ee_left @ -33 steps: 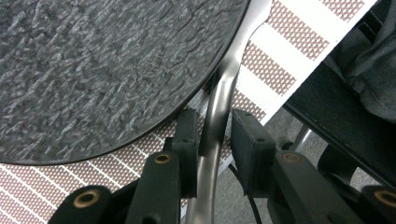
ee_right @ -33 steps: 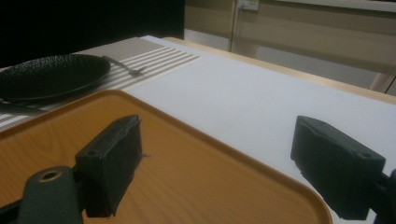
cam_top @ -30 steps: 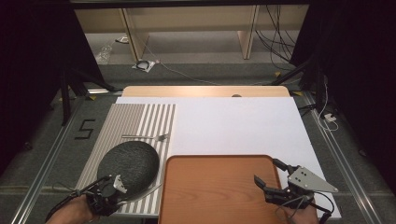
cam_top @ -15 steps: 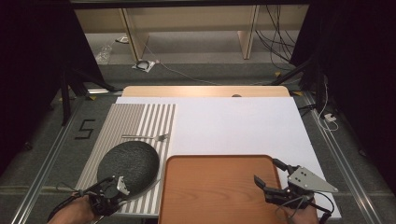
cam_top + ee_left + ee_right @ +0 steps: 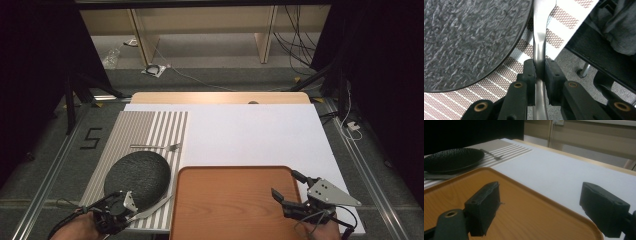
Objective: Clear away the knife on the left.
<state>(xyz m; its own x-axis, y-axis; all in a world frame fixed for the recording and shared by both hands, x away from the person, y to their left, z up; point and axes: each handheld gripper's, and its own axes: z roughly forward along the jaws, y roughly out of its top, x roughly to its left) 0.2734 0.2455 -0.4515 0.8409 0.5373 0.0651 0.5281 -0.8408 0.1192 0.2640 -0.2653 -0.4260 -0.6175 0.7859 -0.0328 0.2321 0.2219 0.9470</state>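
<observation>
My left gripper is at the near left corner of the table. Its jaws have just been closing and are now shut on the handle of a silver metal utensil. The utensil lies along the near edge of the black textured plate on the striped placemat. In the left gripper view the pads press both sides of the handle beside the plate. My right gripper stands open over the near right corner of the wooden tray, with nothing between its fingers.
A fork lies on the placemat behind the plate. A white mat covers the middle and right of the table. Beyond the table's far edge are shelving and cables on the floor. The table's near edge is right beside the left gripper.
</observation>
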